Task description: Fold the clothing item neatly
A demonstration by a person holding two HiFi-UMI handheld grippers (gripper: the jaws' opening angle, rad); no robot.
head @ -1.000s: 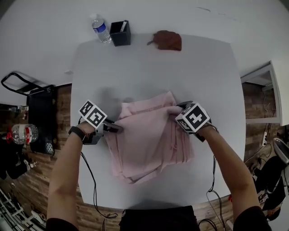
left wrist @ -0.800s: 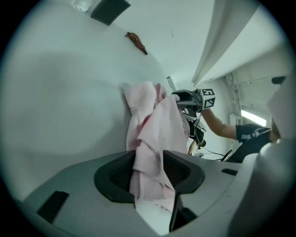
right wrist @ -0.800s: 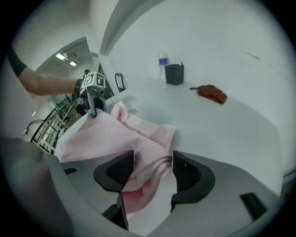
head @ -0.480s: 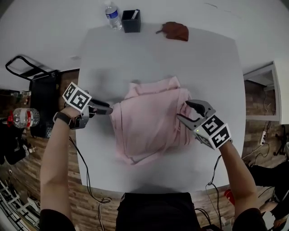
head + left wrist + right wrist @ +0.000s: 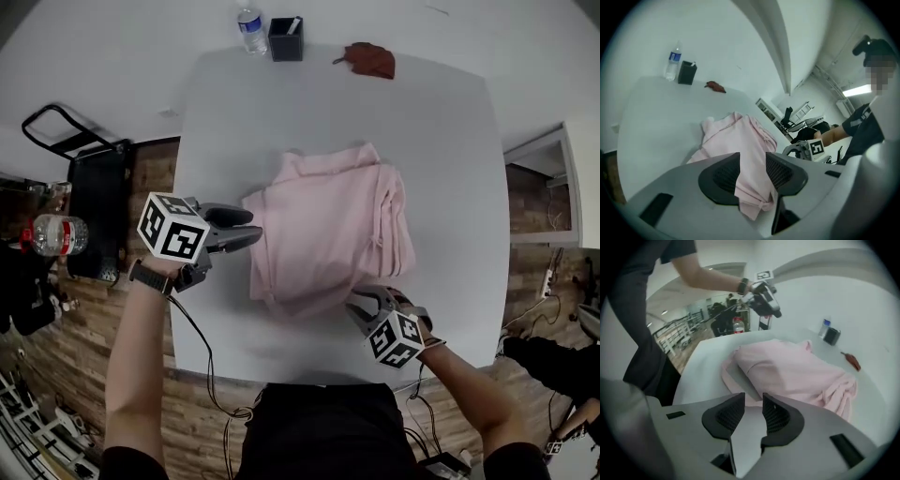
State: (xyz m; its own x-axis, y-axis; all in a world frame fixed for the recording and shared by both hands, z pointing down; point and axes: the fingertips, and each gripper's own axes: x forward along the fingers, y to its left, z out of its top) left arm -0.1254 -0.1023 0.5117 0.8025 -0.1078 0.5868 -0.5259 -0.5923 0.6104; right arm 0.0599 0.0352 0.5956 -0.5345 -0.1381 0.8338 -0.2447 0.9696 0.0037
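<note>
Head view gives the full outline: the pink garment lies mid-table, folded into a rough rectangle with its layered edges bunched along the right side. Only the right gripper view shows the left gripper is lifted clear of the table. It hangs just off the garment's left edge, jaws apart and empty. The right gripper is by the near right corner. Its jaws have just been closing to a narrow gap, with bare table between them.
</note>
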